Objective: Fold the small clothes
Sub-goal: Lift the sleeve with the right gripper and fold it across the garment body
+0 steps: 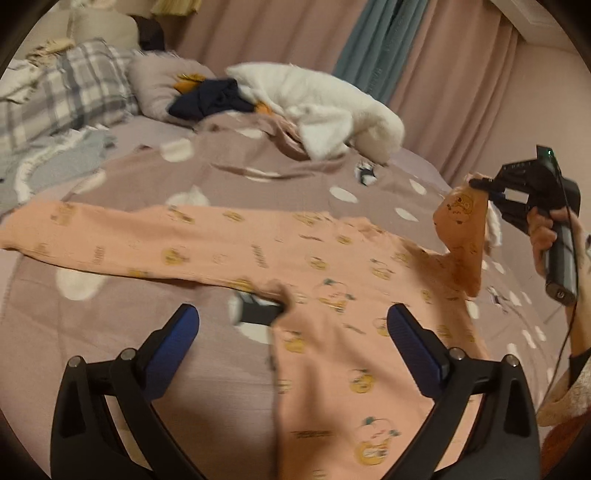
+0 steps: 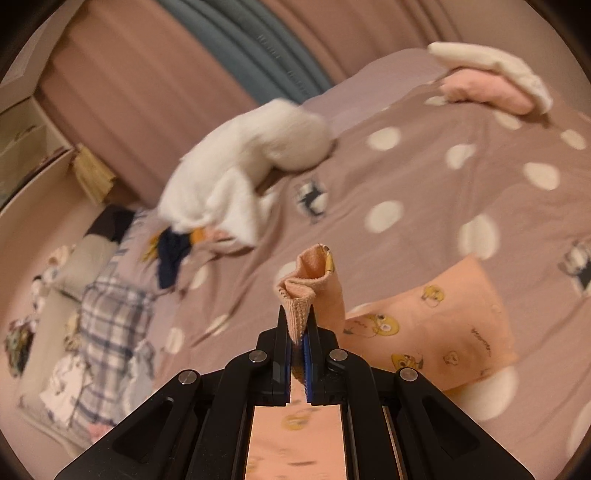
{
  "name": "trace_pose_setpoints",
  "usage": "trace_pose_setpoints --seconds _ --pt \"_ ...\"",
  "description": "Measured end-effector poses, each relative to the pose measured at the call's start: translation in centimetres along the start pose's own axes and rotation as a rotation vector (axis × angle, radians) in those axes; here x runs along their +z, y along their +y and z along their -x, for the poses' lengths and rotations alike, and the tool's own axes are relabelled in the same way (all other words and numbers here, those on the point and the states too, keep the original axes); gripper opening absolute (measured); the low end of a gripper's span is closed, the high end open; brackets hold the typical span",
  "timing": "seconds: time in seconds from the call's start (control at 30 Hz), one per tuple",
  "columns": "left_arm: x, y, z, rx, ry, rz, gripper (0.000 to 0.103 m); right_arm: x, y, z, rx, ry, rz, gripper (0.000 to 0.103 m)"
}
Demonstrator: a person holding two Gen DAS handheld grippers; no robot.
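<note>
- Right gripper (image 2: pixel 298 325): jaws clenched on the ribbed sleeve cuff (image 2: pixel 301 295) of the peach cartoon-print cotton top (image 1: pixel 332 295).
- Left gripper (image 1: pixel 291 328): jaws released; the top's body lies between and beyond them on the mauve dotted bedspread (image 1: pixel 147 332).

a home bedroom is shown: a bed is covered with a mauve dotted duvet (image 1: pixel 295 173), a plaid pillow (image 1: pixel 70 92) is propped at its head, pink curtains (image 1: pixel 277 33) are hung behind, and what may be a shelf unit (image 2: pixel 26 133) is glimpsed, blurred.
</note>
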State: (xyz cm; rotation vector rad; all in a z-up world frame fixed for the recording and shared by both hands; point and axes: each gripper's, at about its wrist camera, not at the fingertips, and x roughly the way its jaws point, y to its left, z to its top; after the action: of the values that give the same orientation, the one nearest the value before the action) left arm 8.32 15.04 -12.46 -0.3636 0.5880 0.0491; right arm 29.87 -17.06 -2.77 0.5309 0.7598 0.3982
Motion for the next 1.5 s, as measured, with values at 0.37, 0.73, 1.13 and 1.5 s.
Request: trace_pose_setpoints --seconds 0.37,0.73,1.13,1.5 --pt "-0.1 6.4 1.5 0.022 -0.016 0.195 0.102 -4.5 7.8 -6.1 0.055 0.139 0.069 0.007" --pt "-0.1 7.7 1.9 0.053 -0.01 0.214 0.102 -9.9 13.2 -12.5 -0.003 0.243 0.217 0.007" --pt "-0.6 9.7 1.5 0.103 0.02 0.271 0.102 -15.7 13.8 -15.7 0.169 0.583 0.29 0.046" --pt "-0.6 9.6 0.5 0.158 0.037 0.23 0.102 -12.8 9.6 -9.6 0.036 0.394 0.394 0.064"
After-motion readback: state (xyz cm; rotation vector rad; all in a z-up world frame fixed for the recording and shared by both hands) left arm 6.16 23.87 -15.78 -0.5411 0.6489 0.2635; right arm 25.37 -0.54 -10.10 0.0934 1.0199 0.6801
